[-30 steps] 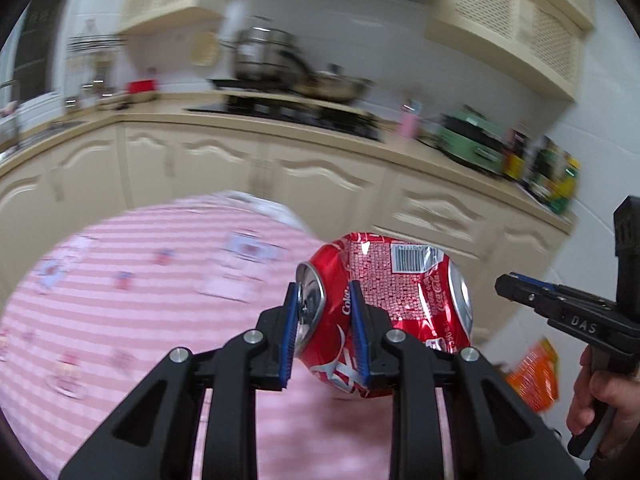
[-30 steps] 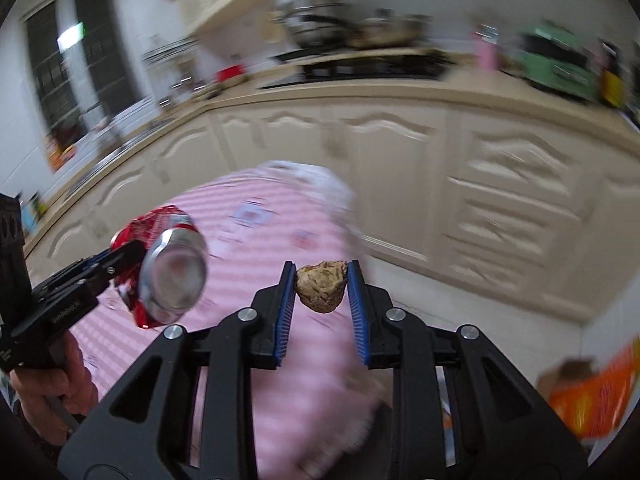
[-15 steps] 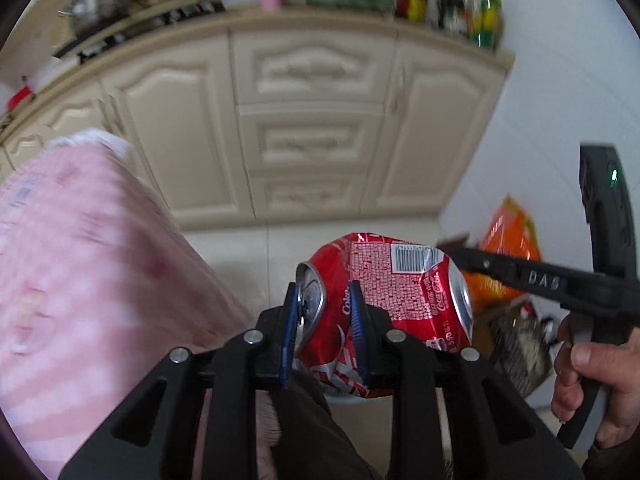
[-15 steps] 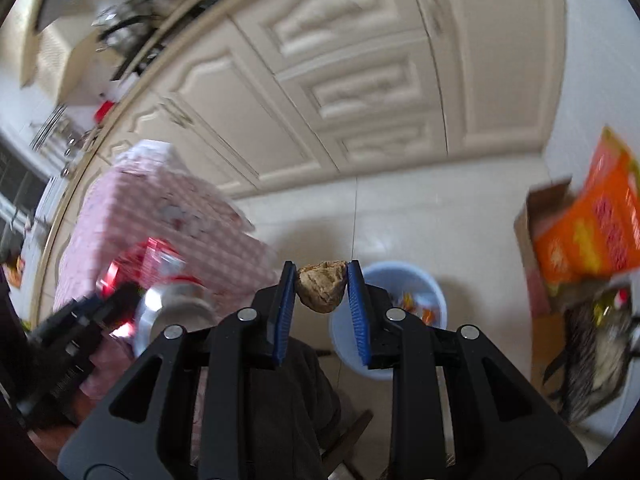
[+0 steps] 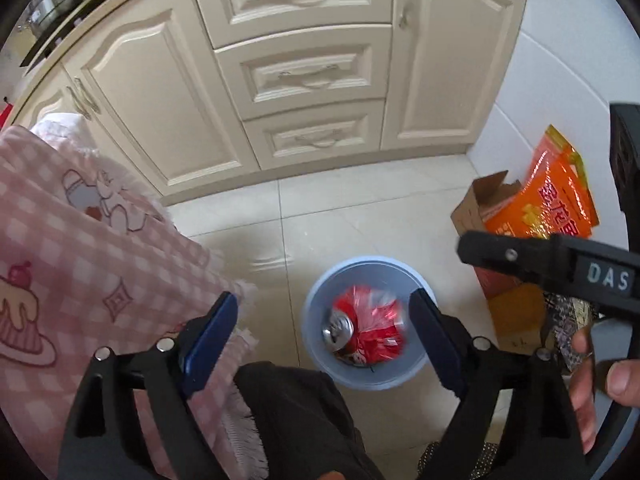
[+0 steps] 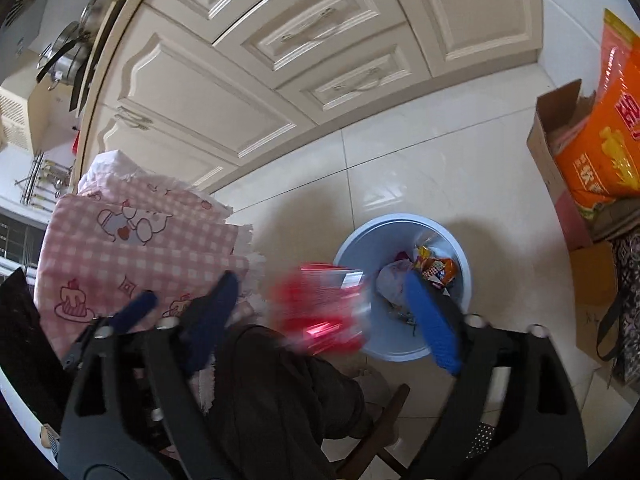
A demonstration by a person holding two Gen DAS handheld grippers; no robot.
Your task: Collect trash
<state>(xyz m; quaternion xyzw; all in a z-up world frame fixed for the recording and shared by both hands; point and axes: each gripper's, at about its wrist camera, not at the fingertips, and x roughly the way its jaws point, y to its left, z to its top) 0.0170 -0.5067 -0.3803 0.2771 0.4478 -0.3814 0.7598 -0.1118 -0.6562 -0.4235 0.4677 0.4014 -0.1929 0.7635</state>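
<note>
A crushed red cola can is in mid-air over the mouth of a light blue trash bin on the floor; in the right wrist view it is a red blur beside the bin. My left gripper is open and empty above the bin. My right gripper is open and empty too, held over the bin's left side. Wrappers lie inside the bin. The brown lump is not in view.
A table with a pink checked cloth stands at the left. Cream kitchen cabinets are behind the bin. A cardboard box with an orange bag stands at the right by the wall. The person's dark-trousered legs are below.
Both grippers swung from the table to above the bin and opened. The can left the left gripper and is falling; the brown lump left the right gripper.
</note>
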